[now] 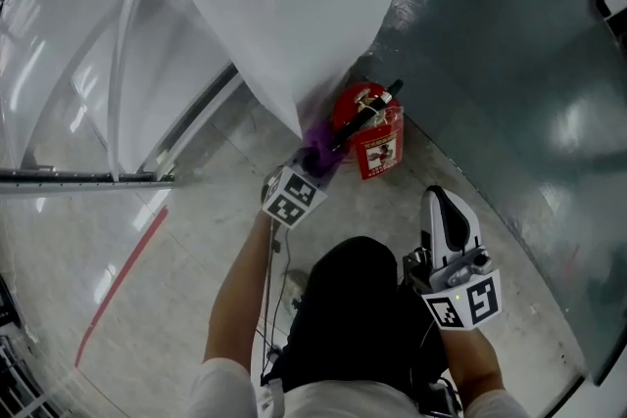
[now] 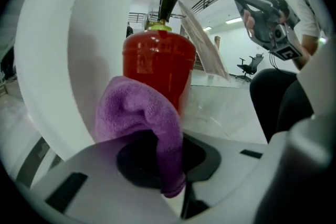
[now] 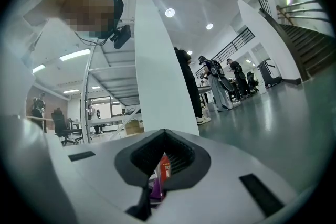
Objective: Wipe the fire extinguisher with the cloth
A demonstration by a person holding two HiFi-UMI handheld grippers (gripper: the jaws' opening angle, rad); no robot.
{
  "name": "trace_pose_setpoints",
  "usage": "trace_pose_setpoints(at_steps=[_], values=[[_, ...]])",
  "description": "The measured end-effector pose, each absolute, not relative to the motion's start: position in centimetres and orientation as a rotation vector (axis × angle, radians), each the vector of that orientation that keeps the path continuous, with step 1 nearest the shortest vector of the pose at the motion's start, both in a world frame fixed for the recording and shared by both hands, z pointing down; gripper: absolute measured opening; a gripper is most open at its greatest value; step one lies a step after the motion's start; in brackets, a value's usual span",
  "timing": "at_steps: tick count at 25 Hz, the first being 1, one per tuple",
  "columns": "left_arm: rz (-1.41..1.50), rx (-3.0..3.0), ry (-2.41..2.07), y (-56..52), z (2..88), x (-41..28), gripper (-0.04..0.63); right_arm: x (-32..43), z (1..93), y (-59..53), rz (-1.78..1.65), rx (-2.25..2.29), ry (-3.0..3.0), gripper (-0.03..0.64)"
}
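White pillar (image 1: pixel 294 5): backs extinguisher, so I reach only its front and sides.
Red extinguisher (image 1: pixel 364 117): upright on floor at pillar foot, black handle on top.
Right gripper (image 1: pixel 438 198): jaws together, empty, held well apart from extinguisher; I judge it idle, clear of wiping path.
Left gripper (image 1: pixel 309 169): jaws clamped on cloth, bunching it into pad.
Purple cloth (image 2: pixel 137 113): bulges past jaws at extinguisher's side; contact I cannot confirm.
Label (image 1: pixel 378 152): white print on red, too small for me to read.
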State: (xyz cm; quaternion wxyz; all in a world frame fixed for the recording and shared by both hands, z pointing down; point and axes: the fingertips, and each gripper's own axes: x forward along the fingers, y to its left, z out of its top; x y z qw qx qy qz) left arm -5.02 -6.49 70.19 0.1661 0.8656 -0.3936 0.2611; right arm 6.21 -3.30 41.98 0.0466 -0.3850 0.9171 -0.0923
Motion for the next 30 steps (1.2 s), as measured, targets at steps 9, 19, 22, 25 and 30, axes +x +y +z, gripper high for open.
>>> trace_pose_setpoints(at_steps=[9,19,22,25,30], values=[[0.606,2.406,-1.118,-7.0,73.4,-5.2,0.060,6.2,43.0,-2.9,-0.282,-1.213,2.785,0.014],[0.627,2.319,-1.093,-6.6,77.6,-5.2,0.058,6.0,43.7,-2.4,-0.272,-1.224,2.803,0.014],[0.639,2.288,-1.090,-6.4,79.2,-5.1,0.058,5.9,43.8,-2.4,-0.280,-1.221,2.809,0.014],[0.641,2.261,-1.091,-6.5,80.5,-5.1,0.058,5.8,43.8,-2.4,-0.282,-1.220,2.811,0.014],[0.621,2.218,-1.099,-6.5,82.6,-4.9,0.060,6.5,44.1,-2.2,-0.277,-1.235,2.823,0.014]])
